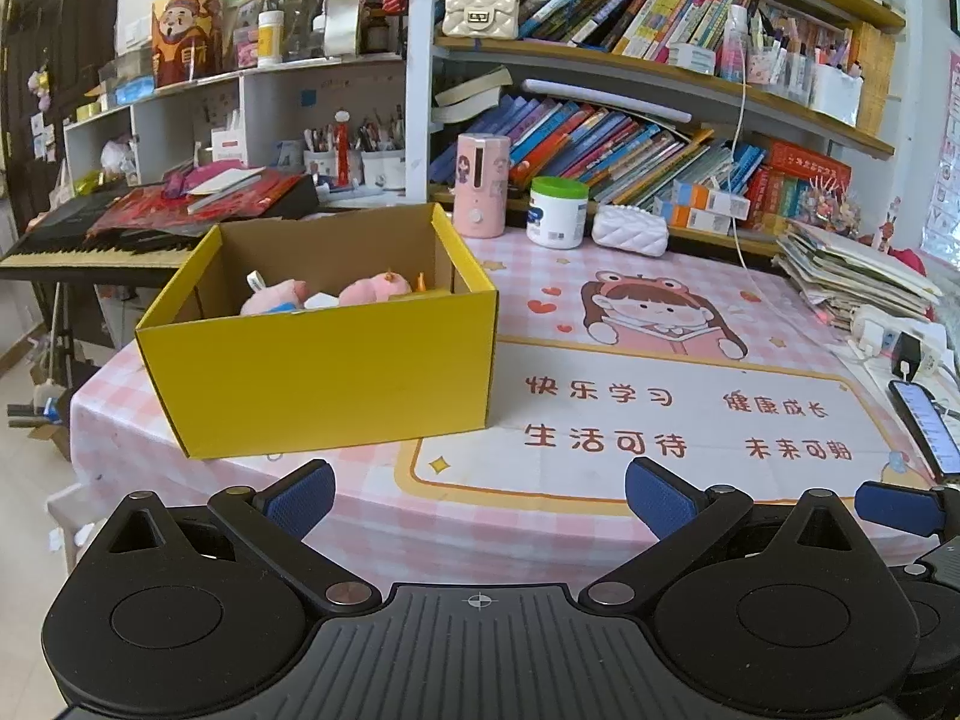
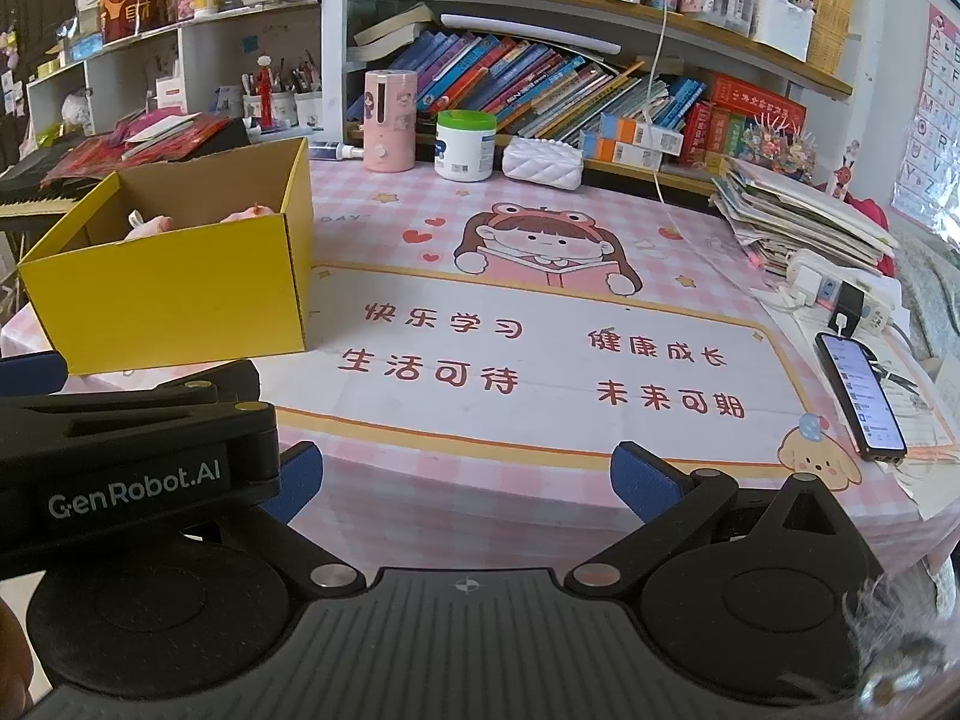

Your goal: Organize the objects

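Observation:
An open yellow cardboard box (image 1: 318, 372) (image 2: 174, 294) stands on the left part of the table. Pink plush toys (image 1: 372, 291) (image 2: 150, 223) lie inside it, mostly hidden by its front wall. My left gripper (image 1: 480, 495) hangs over the near table edge, in front of the box and a little to its right, open and empty. My right gripper (image 2: 465, 480) is beside it on the right, also open with nothing between its blue pads (image 2: 645, 483). The left gripper's body (image 2: 132, 456) fills the lower left of the right wrist view.
A pink checked cloth with a cartoon girl (image 1: 660, 312) covers the table. At the back stand a pink bottle (image 1: 480, 186), a white jar (image 1: 557, 213) and a white quilted pouch (image 1: 630, 230). A paper stack (image 2: 798, 216), a power strip (image 2: 840, 294) and a phone (image 2: 861, 396) lie on the right. Bookshelves rise behind.

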